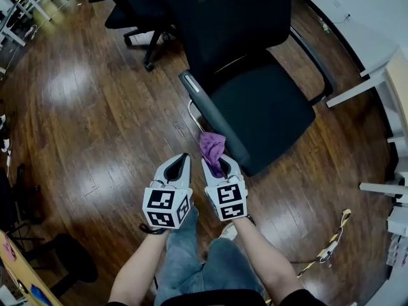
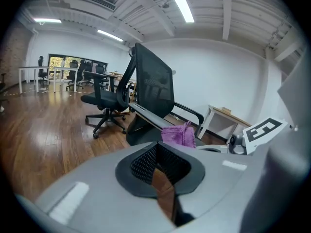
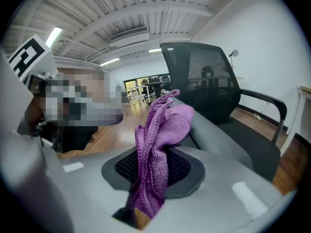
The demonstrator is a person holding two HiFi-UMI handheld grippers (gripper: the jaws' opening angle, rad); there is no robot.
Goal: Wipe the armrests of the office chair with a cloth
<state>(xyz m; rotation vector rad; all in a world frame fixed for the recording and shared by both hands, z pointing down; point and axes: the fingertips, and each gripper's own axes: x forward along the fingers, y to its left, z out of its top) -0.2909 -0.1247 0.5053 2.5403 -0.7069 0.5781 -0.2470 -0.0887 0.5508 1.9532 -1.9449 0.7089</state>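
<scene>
Clenching a purple cloth (image 3: 163, 125) by its lower folds, the right tongs (image 1: 215, 162) hold it with its bunched top standing up beyond the jaws. Just beside them, the left tongs (image 1: 184, 158) are closed on nothing; only the wooden floor (image 1: 95, 107) shows through the slit between their pads.

The cloth sits at the front end of the office chair's near armrest (image 1: 199, 97), the grey-topped one along the seat's nearer edge. Whether it is actually touching that end cannot be told. Beyond the armrest lie the black seat (image 1: 268, 110) and mesh backrest (image 1: 236, 18), with the far armrest (image 1: 317, 62) along the seat's opposite edge. A second office chair (image 1: 127, 11) stands well apart on the floor behind.

My reading is that the wiping of the first armrest is about to start or has just started at its front end. The next move calls for pressing the bunched cloth flat onto the armrest top and drawing it along towards the backrest without loosening the grip. The far armrest would then need a reach across the seat.
</scene>
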